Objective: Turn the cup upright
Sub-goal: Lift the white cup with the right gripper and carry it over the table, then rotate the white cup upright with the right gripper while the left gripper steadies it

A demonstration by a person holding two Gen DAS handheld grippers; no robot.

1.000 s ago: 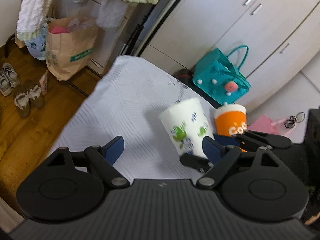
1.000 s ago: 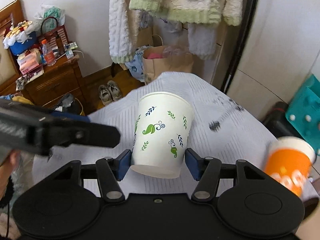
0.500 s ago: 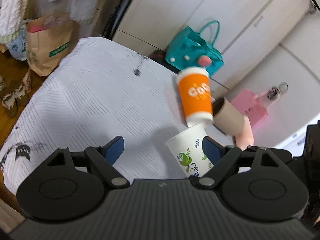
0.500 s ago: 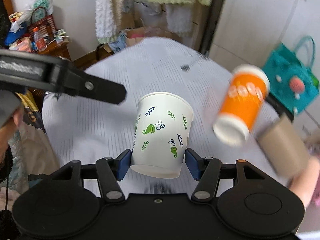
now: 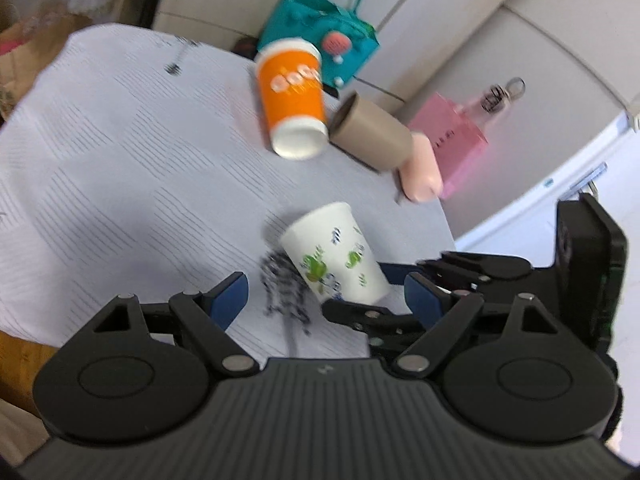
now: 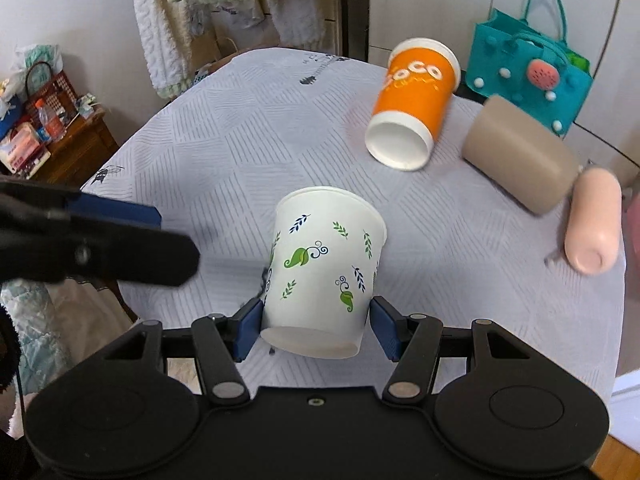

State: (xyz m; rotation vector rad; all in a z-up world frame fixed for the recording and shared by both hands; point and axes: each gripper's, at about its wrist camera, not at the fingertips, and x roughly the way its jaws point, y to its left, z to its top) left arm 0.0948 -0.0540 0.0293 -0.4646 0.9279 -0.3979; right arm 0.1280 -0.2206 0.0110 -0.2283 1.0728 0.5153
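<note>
Above the near edge of the grey-clothed table (image 6: 224,128), the right gripper (image 6: 316,322) clamps the leaf-printed white cup (image 6: 324,276) near its base; the left gripper (image 5: 326,294) hangs wide apart, holding nothing. An orange cup (image 6: 412,100) lettered "COCO" lies beyond.

Motion-blurred dark print (image 5: 285,292) on the tablecloth (image 5: 120,168); pink bag (image 6: 634,232) cut off at frame edge.

Both wrist cams sit above the table (image 6: 460,320), tilted down along their fingers — right close behind the white cup (image 6: 324,276), left further back. 2 views share cup (image 5: 336,256) and table (image 5: 120,160).
</note>
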